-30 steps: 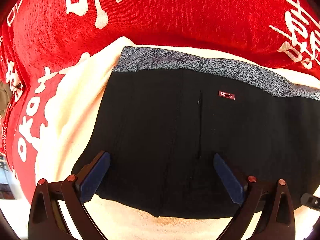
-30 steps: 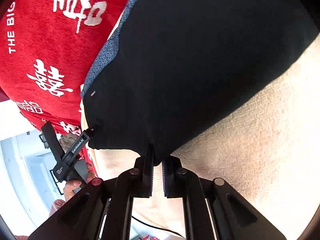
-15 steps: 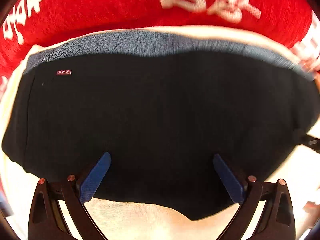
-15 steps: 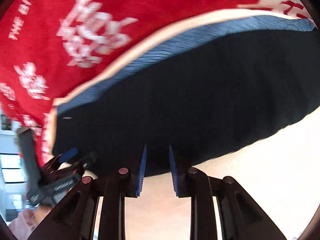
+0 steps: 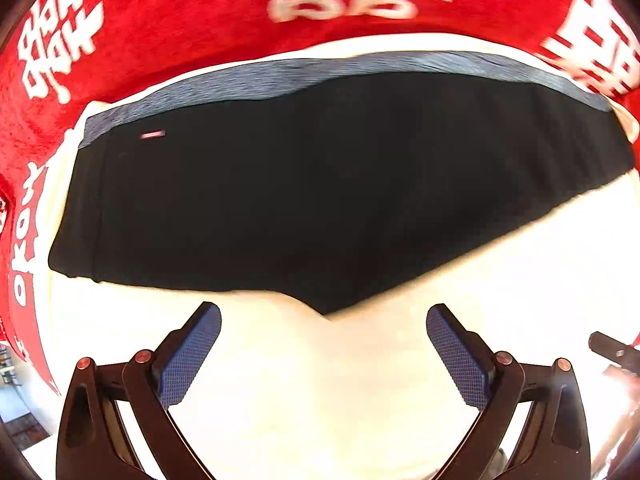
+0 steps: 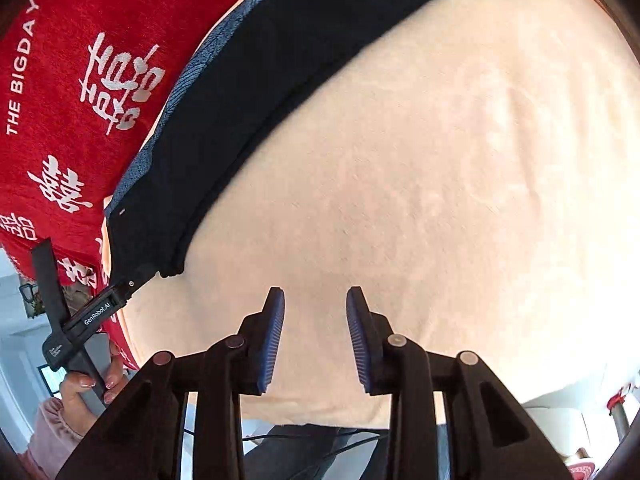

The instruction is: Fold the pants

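Left gripper (image 5: 323,346) wide open, empty; right gripper (image 6: 315,334) jaws just been opening, nothing btwn them. Black soft knit pants w/ grey waistband (image 5: 320,184) lie folded flat on cream cloth (image 6: 440,200), just ahead. Light, floppy stuff: prob best pinched at corners/hem. Red printed blanket (image 5: 160,20) beyond; plenty bare cloth nearside.

The folded pants (image 5: 320,184) lie on a cloth (image 5: 360,380) spread over the tabletop, waistband on the far side. Beyond them lies a printed blanket (image 5: 180,20). Both grippers hang over bare cloth on the near side, the left gripper (image 5: 323,356) left of the right gripper (image 6: 315,338).
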Demonstrator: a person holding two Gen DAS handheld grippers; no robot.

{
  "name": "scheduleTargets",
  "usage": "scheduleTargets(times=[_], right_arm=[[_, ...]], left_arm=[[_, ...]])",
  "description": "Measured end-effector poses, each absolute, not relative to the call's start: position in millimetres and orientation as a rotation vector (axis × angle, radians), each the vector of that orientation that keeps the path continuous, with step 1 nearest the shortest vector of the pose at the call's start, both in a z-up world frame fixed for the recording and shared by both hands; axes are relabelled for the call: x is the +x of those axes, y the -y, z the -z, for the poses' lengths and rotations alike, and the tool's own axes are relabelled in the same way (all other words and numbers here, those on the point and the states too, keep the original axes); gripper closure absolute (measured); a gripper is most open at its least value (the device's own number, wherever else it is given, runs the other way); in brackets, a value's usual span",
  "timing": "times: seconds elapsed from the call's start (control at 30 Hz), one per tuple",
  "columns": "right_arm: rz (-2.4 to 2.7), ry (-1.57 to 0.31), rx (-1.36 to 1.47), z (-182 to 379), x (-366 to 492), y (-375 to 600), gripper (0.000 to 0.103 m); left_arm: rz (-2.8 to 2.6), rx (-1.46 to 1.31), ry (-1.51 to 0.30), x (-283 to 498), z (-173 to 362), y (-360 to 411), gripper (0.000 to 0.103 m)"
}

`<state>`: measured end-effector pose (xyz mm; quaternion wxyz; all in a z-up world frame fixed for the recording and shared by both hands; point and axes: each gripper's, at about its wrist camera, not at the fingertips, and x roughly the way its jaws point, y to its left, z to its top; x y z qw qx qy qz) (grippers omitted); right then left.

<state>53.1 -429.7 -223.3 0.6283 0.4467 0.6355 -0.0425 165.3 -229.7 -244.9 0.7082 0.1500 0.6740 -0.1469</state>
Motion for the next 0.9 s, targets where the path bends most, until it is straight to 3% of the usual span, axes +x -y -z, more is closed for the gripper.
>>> scheduleTargets(times=[0.27,0.47,0.63,0.9], right_arm=[[0.202,-1.378,1.166,222.1,17.4,471.6,0.066],[0.264,-1.241,1.096,203.3,34.3,531.5,0.067],[0.348,-1.13,1.084,204.4,64.2,613.5,0.067],[0.408,-1.076,1.198,252.6,85.6,699.0,0.067]], left_arm=[[0.523,0.38,-1.447,134.9,216.6,318.2,0.0],[0.541,0.341,-1.395,151.3,210.0,384.7,0.0],[0.467,0.303,-1.365,170.1,223.9,412.1,0.0],[0.312,0.319,-1.443,192.8,293.1,444.3,0.0]])
